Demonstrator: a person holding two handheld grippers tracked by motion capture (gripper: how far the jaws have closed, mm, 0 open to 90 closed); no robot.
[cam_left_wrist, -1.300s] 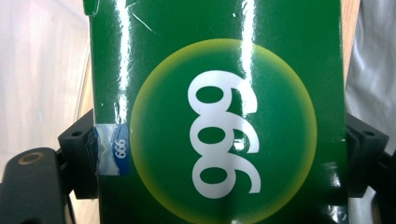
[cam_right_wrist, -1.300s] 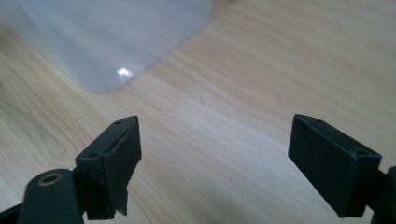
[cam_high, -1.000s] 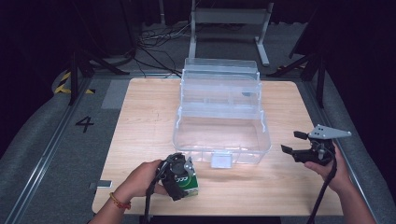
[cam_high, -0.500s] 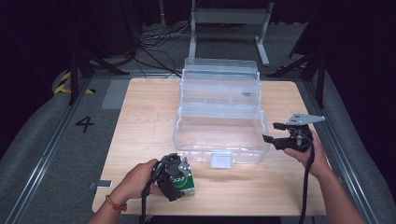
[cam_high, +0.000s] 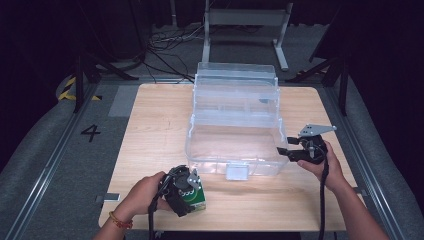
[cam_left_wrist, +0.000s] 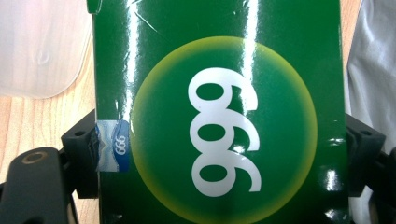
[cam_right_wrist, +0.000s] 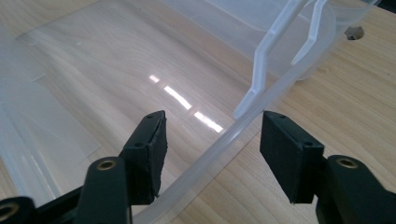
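in the high view the left gripper (cam_high: 186, 192) clenched the green box (cam_high: 196, 196) just in front of the clear bin (cam_high: 235, 125); the right gripper (cam_high: 290, 151) sat at the bin's right wall. in the left gripper view the box filled the fingers (cam_left_wrist: 79, 149). in the right gripper view the fingers (cam_right_wrist: 152, 149) had just been closing astride the bin's rim (cam_right_wrist: 224, 135), not yet touching.

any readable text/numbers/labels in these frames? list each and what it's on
"4": white numeral on the grey floor mat left of the table, high view.
"999": large white digits in the yellow circle on the green box, seen upside down in the left gripper view.
"999": small white digits on the blue sticker at that box's edge.
The same box in the high view: print too small to read.
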